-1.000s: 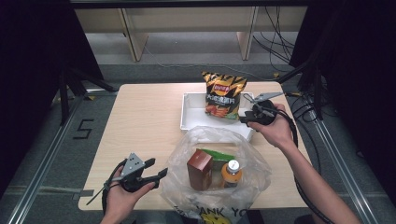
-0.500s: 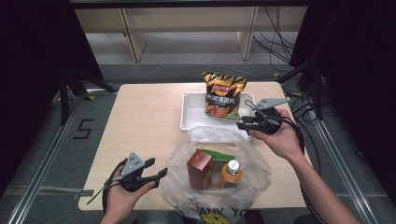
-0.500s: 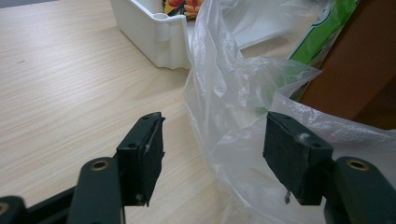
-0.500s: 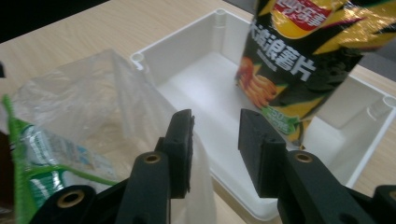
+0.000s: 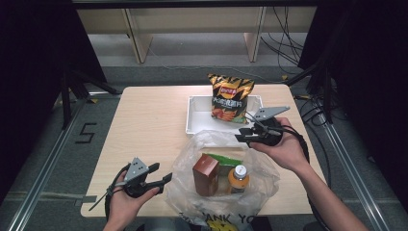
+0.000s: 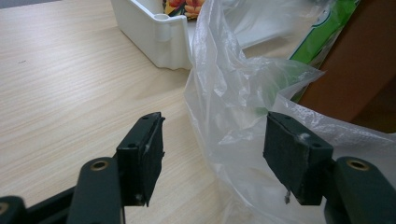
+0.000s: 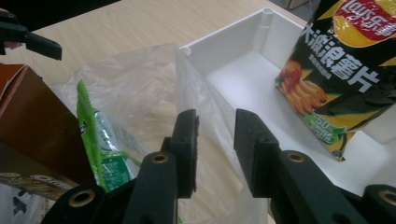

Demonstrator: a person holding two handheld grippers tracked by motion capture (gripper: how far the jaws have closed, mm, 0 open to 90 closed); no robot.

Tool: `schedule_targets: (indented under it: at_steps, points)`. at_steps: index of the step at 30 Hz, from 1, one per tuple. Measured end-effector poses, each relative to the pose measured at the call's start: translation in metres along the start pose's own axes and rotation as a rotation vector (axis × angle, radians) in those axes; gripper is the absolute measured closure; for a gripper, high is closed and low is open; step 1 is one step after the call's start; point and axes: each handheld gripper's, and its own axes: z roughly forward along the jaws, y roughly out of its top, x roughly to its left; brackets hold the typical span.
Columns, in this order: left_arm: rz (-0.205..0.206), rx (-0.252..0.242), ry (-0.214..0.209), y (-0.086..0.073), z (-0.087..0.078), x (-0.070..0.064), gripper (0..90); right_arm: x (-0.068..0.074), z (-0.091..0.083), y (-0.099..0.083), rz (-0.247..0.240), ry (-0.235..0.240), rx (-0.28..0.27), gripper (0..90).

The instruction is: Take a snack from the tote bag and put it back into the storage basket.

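Observation:
A clear plastic bag [image 5: 219,149] lies open at the table's near edge, holding a brown box [image 5: 206,169], a green packet [image 5: 222,160] and an orange-capped bottle [image 5: 239,178]. An orange-and-black chips bag [image 5: 230,98] stands in a white tray [image 5: 196,118] behind it. My left gripper [image 5: 162,179] is open at the bag's left side; in the left gripper view [image 6: 215,154] the bag film [image 6: 233,93] lies against the right jaw. My right gripper [image 5: 242,137] hovers at the bag's far rim, its jaws [image 7: 215,140] a narrow gap apart around the film [image 7: 187,79].
The tray wall [image 7: 224,42] and chips bag [image 7: 341,70] sit just beyond my right jaws. The tray corner [image 6: 159,37] stands ahead of my left jaws. Bare wood table [image 5: 144,120] stretches left of the tray. Dark cables [image 5: 312,110] trail off the right edge.
My right gripper has pulled back from the chips bag, toward the near side and the plastic bag's far rim. The chips bag stays standing in the tray. The left gripper has barely moved.

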Motion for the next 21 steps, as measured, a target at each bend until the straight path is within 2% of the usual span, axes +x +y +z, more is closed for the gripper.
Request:
schedule_targets:
  at_steps: [1,2,4,5,7,8,10,11,13,14,15,16,17,18,19,20,21]
  points:
    - [0.003,-0.004,-0.004,0.000,0.000,0.000,37.1,0.002,-0.001,0.000,0.011,0.018,0.011,70.0]
    - [0.011,-0.002,0.005,0.000,-0.001,0.000,37.1,0.001,0.001,0.001,-0.009,0.015,-0.001,70.0]
    - [0.011,-0.001,-0.001,-0.001,-0.001,0.001,37.1,0.003,0.001,0.000,-0.011,0.026,0.000,70.0]
    - [0.012,0.000,-0.001,-0.001,-0.001,0.001,37.1,0.002,0.000,0.000,-0.023,0.032,0.027,70.0]
    - [0.018,0.000,0.006,0.000,-0.002,0.002,37.1,0.004,0.002,0.000,-0.029,0.038,0.018,70.0]
    - [0.003,-0.002,0.009,0.000,-0.002,0.001,37.1,0.006,0.002,0.001,-0.015,0.057,0.020,70.0]
    - [-0.010,-0.003,0.011,0.000,-0.001,0.000,37.1,0.006,0.002,0.001,-0.029,0.064,0.030,69.9]
    - [0.005,-0.002,0.003,0.000,-0.001,0.001,37.1,0.007,0.003,0.000,-0.023,0.058,0.021,69.9]
    - [0.000,-0.001,-0.005,0.000,0.000,0.000,37.1,0.007,0.003,0.000,-0.044,0.075,0.042,69.8]
    - [0.007,-0.002,-0.004,0.000,0.000,0.000,37.1,0.010,0.004,-0.001,-0.019,0.074,0.025,69.7]
    - [0.001,-0.004,-0.005,0.000,0.000,-0.001,37.0,0.011,0.004,-0.002,-0.028,0.077,0.022,69.6]
    - [0.003,-0.004,-0.007,0.000,0.000,-0.001,37.0,0.010,0.002,-0.001,-0.042,0.096,0.051,69.5]
    - [0.002,-0.003,-0.009,-0.001,0.000,-0.001,37.0,0.012,0.003,-0.001,-0.033,0.093,0.040,69.4]
    - [0.007,0.001,-0.006,-0.001,-0.001,-0.001,37.1,0.011,0.004,-0.002,-0.056,0.079,0.035,69.3]
    - [0.008,0.003,-0.003,-0.002,-0.001,-0.001,37.0,0.013,0.004,-0.001,-0.047,0.094,0.045,69.3]
    - [-0.002,0.000,-0.003,-0.002,-0.001,-0.001,37.0,0.012,0.004,-0.002,-0.066,0.106,0.053,69.2]
    - [-0.005,-0.001,0.001,-0.002,-0.003,-0.002,37.1,0.014,0.004,-0.002,-0.054,0.102,0.052,68.9]
